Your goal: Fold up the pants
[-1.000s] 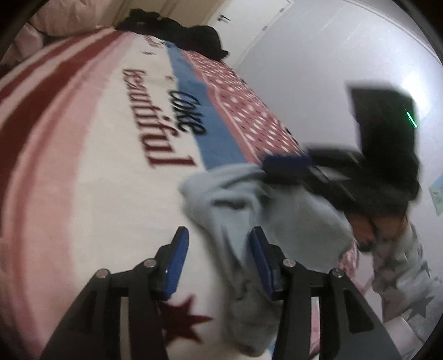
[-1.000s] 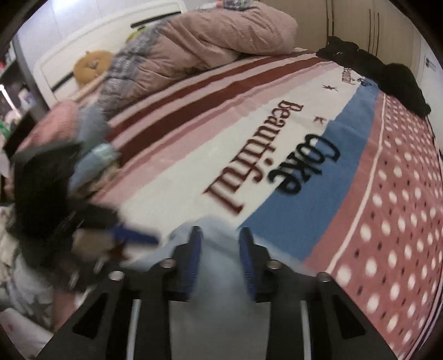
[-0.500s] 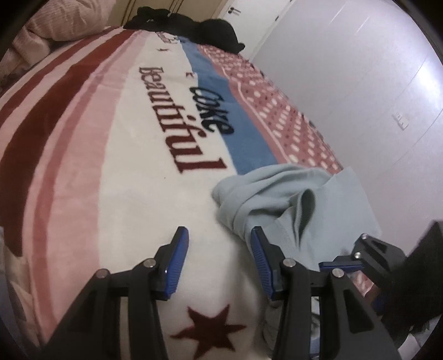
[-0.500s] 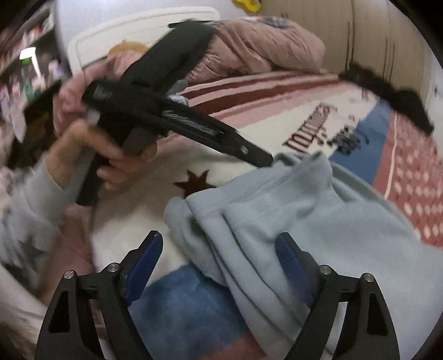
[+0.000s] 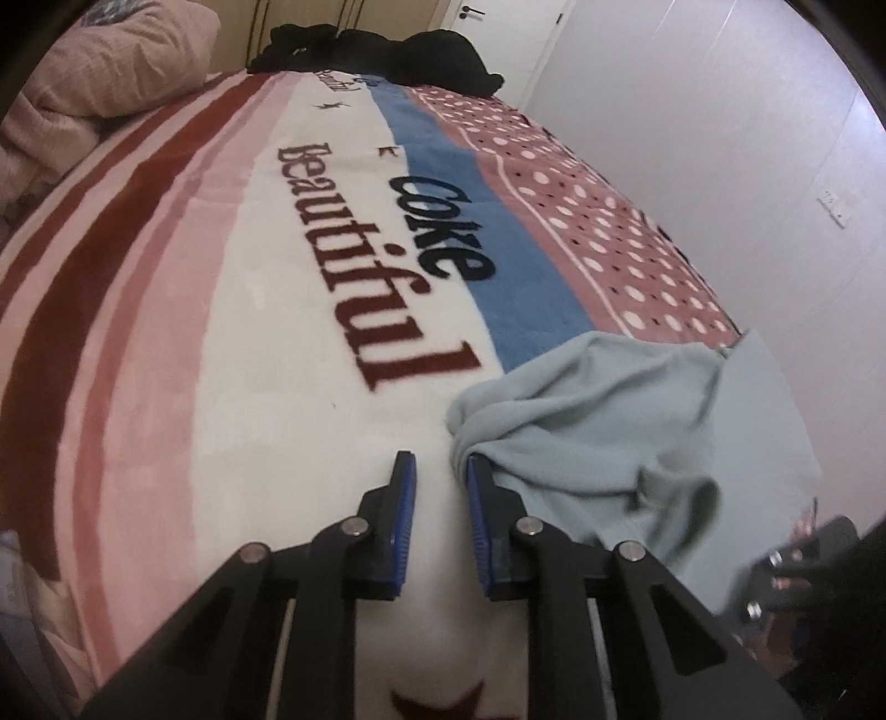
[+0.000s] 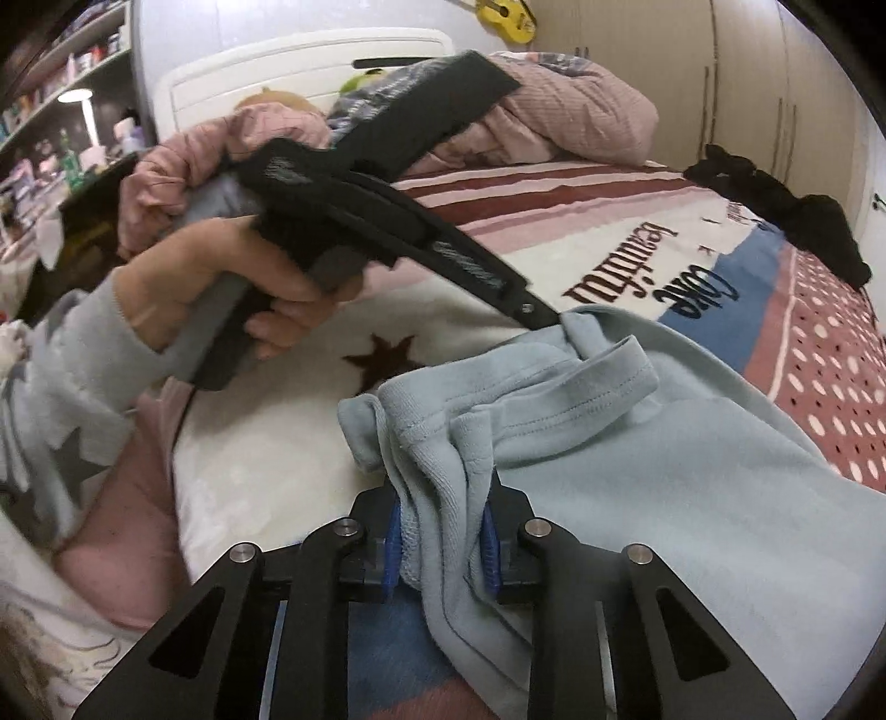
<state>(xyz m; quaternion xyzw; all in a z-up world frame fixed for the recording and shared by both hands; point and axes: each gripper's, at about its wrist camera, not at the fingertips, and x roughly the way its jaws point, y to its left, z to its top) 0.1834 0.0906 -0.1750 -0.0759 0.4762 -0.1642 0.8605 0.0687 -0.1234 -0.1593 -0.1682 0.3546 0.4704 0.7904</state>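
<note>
Light blue pants (image 5: 603,421) lie crumpled on the striped blanket (image 5: 232,354) near the bed's front right edge. My left gripper (image 5: 440,487) is narrowly open with nothing between its pads, and its right pad touches the pants' left edge. In the right wrist view my right gripper (image 6: 440,534) is shut on a bunched fold of the pants (image 6: 637,471) at the waistband. The left gripper (image 6: 537,318) reaches in from the left there, its tip at the pants' far edge.
A pink quilt (image 6: 554,122) and pillows are heaped at the head of the bed. Black clothes (image 5: 387,50) lie at the far end. A white wall (image 5: 720,138) runs along the right side. A shelf (image 6: 50,111) stands at the left.
My right gripper has closed from wide open onto the pants' waistband. My left gripper has narrowed and moved up to the pants' left edge.
</note>
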